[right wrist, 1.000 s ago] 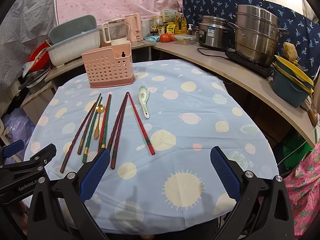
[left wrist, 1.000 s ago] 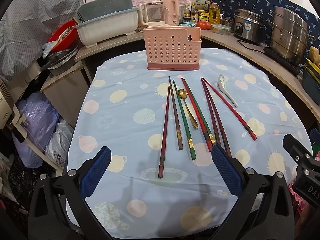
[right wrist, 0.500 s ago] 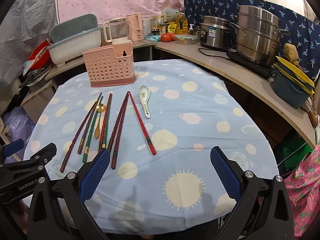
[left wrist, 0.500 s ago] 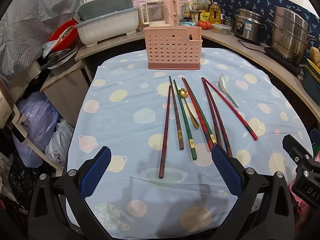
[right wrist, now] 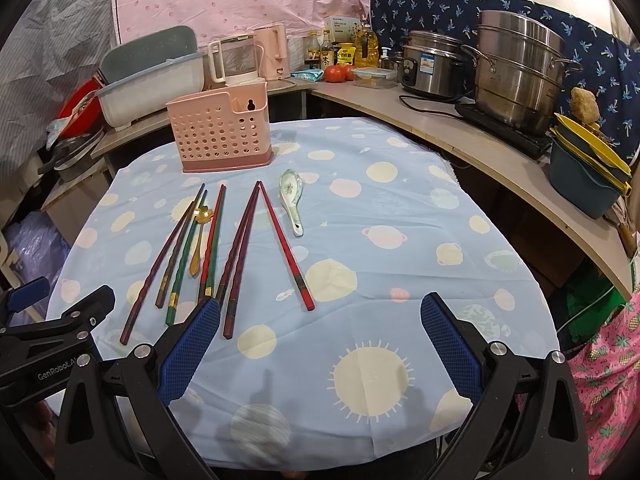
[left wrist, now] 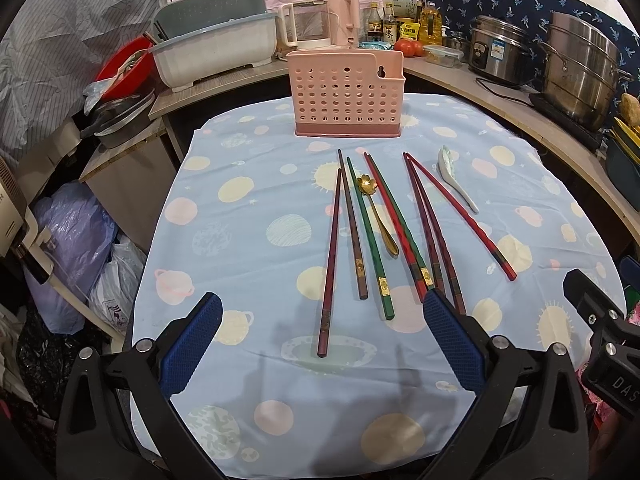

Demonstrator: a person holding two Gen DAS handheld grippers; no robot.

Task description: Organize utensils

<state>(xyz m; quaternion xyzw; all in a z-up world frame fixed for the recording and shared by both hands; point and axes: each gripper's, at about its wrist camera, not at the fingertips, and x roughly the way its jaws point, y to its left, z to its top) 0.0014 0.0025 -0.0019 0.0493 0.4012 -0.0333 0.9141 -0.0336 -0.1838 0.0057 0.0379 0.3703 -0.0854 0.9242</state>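
A pink perforated utensil holder (left wrist: 347,93) (right wrist: 221,134) stands upright at the far side of the table. In front of it lie several chopsticks (left wrist: 362,232) (right wrist: 216,244) in dark red, green and red, side by side. Among them rests a gold spoon (left wrist: 376,212) (right wrist: 199,236). A white ceramic spoon (left wrist: 456,178) (right wrist: 291,200) lies to their right. My left gripper (left wrist: 320,344) hovers open over the near table edge, short of the chopstick ends. My right gripper (right wrist: 320,344) is open too, nearer the table's right half, with nothing between its fingers.
The table wears a light blue spotted cloth (right wrist: 400,216). A curved counter behind and to the right carries steel pots (right wrist: 516,80), a rice cooker (right wrist: 430,66), a kettle (right wrist: 272,52), bottles and a dish tub (left wrist: 216,54). Plastic bags (left wrist: 76,248) sit on the floor at left.
Both views shift very slightly nearer to the table. The utensils and holder have not moved, and both grippers stay open.
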